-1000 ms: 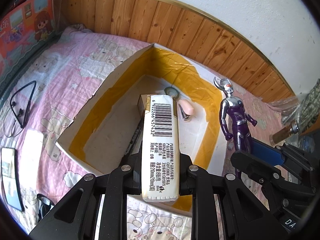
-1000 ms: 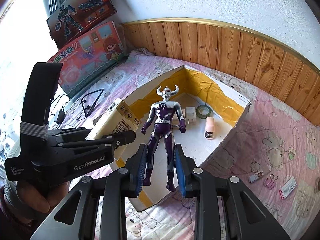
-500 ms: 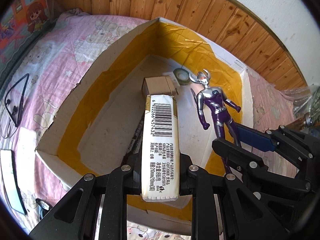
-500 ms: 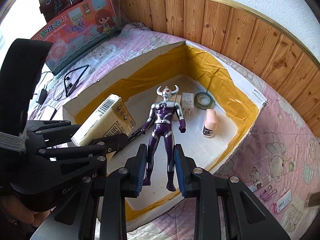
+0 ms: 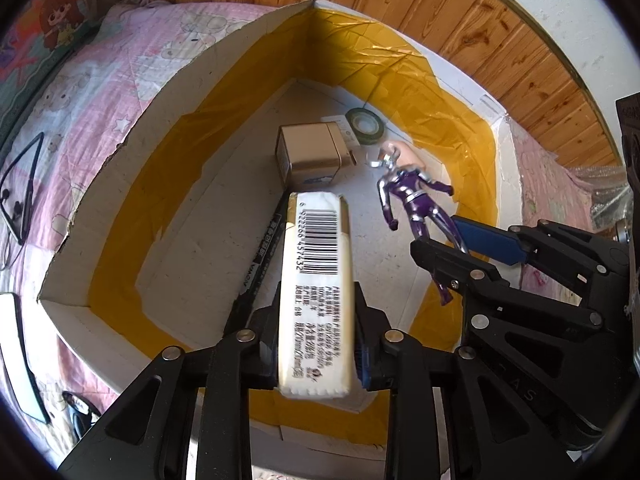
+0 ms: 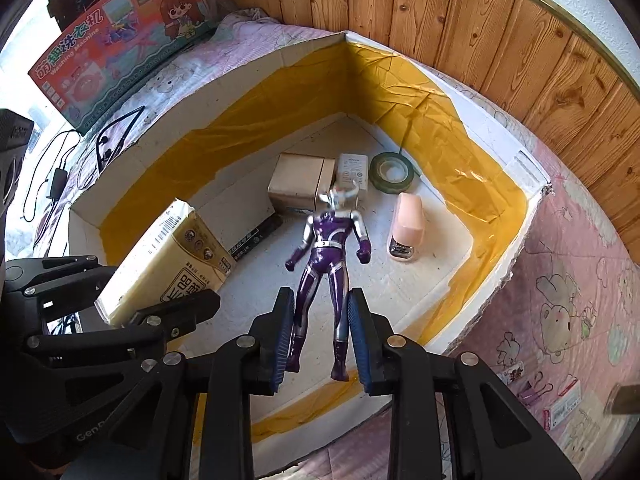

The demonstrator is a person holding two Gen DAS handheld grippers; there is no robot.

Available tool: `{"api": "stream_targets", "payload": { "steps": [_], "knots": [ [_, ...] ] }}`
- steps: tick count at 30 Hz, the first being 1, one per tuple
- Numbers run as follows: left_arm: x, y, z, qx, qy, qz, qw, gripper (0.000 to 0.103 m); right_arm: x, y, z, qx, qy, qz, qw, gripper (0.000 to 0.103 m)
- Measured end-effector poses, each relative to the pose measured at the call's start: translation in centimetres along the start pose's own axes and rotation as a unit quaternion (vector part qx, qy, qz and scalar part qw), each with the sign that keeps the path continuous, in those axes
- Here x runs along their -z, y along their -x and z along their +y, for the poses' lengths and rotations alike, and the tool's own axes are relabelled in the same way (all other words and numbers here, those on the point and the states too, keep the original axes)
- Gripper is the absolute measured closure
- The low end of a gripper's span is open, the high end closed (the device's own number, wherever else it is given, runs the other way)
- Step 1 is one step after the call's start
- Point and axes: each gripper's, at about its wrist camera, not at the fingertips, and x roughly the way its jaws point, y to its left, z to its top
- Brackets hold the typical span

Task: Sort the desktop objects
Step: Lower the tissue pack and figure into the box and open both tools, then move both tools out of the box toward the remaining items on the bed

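A cream tissue pack [image 5: 316,280] with a barcode hangs between the fingers of my left gripper [image 5: 316,300], whose jaws are opening. The pack looks blurred and tilted, and a blue pad shows free beside it. Both are low inside a white box lined with yellow tape [image 5: 160,92]. In the right wrist view the pack [image 6: 160,260] sits at the box's left side. My right gripper [image 6: 320,300] is shut on the legs of a purple and silver toy figure [image 6: 332,240], which points head-first toward the box floor.
On the box floor lie a tan carton [image 6: 296,180], a white charger [image 6: 352,168], a green tape roll [image 6: 392,170], a pink stapler [image 6: 408,228] and a black marker [image 6: 256,236]. A toy washing-machine box [image 6: 120,40] stands at the back left. Clips and small packets [image 6: 560,396] lie on the pink sheet.
Both grippers have sunk deeper into the box, and the floor items look larger. The left jaws have widened around the tissue pack. The right gripper still grips the figure.
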Motion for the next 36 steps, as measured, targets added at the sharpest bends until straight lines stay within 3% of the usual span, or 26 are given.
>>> {"api": "stream_targets", "payload": {
  "steps": [5, 26, 31, 36],
  "knots": [
    [-0.1, 0.1, 0.5, 0.001, 0.009, 0.003, 1.0, 0.063, 0.1, 0.2, -0.1, -0.001, -0.004, 0.0, 1.0, 0.073],
    [1.7, 3.0, -2.3, -0.01, -0.006, -0.022, 0.9997, 0.062, 3.3, 5.5, -0.6, -0.023, -0.017, -0.038, 0.999, 0.068],
    [2.5, 3.8, -3.0, -0.024, -0.011, -0.037, 0.999, 0.062, 4.8, 6.8, -0.8, -0.031, -0.022, -0.054, 0.998, 0.06],
    [3.7, 5.1, -4.5, -0.049, -0.026, -0.063, 0.9965, 0.062, 6.6, 8.1, -1.1, -0.044, -0.027, -0.072, 0.996, 0.06]
  ]
}}
